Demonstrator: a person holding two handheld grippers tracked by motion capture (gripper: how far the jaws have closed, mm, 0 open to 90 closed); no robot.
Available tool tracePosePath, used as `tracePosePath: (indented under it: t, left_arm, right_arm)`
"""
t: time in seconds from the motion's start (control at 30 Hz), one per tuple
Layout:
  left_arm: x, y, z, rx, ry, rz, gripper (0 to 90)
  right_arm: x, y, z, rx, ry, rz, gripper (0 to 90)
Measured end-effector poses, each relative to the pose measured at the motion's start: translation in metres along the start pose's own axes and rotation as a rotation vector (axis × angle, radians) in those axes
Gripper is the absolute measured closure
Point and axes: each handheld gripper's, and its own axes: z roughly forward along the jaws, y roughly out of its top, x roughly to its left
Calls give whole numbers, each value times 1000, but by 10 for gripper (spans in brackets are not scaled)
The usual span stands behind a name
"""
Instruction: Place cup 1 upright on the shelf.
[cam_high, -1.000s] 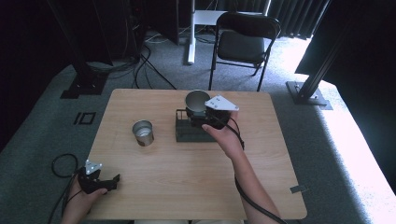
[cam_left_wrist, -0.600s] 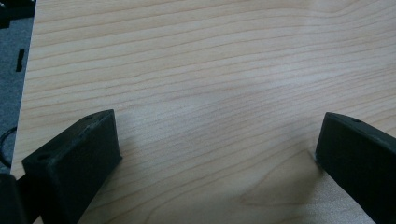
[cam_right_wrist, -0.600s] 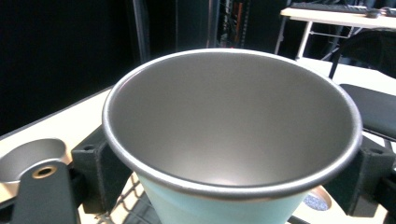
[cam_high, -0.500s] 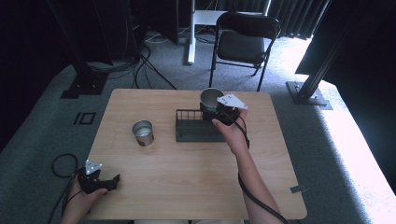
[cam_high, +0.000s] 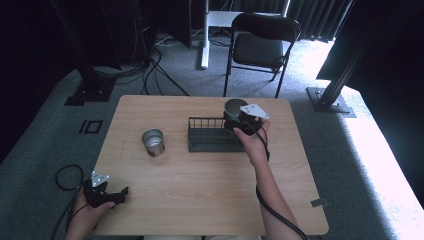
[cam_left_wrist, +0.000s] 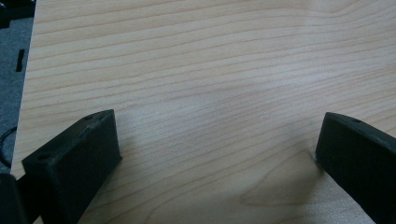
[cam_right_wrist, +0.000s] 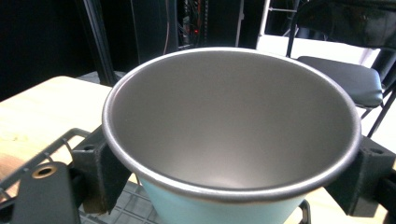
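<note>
My right gripper (cam_high: 240, 119) is shut on a metal cup (cam_right_wrist: 233, 135) with a pale blue outside and a grey inside, held upright over the right end of a black wire rack (cam_high: 212, 136). In the right gripper view the jaws press the cup's sides just under its rim, and rack wires (cam_right_wrist: 51, 149) show below. A second, plain steel cup (cam_high: 153, 142) stands on the table left of the rack. My left gripper (cam_high: 120, 192) rests open near the table's front left corner, with bare wood (cam_left_wrist: 210, 93) between its jaws.
The wooden table (cam_high: 200, 200) has open room across its front half. A black folding chair (cam_high: 262, 45) stands behind the far edge. Dark stands and cables lie on the grey floor at the back left, and a post base (cam_high: 330, 100) is at the right.
My right gripper has carried the cup rightward along the rack, from its middle to its right end. The left gripper has stayed put.
</note>
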Motion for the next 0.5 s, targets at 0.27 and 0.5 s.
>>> tracePosePath:
  t: [0.27, 0.5]
  left_arm:
    - [0, 0, 0, 2, 1, 1, 4]
    - [0, 0, 0, 2, 1, 1, 4]
  right_arm:
    - [-5, -14, 7, 29, -20, 22, 139]
    - [-10, -22, 9, 46, -36, 32, 138]
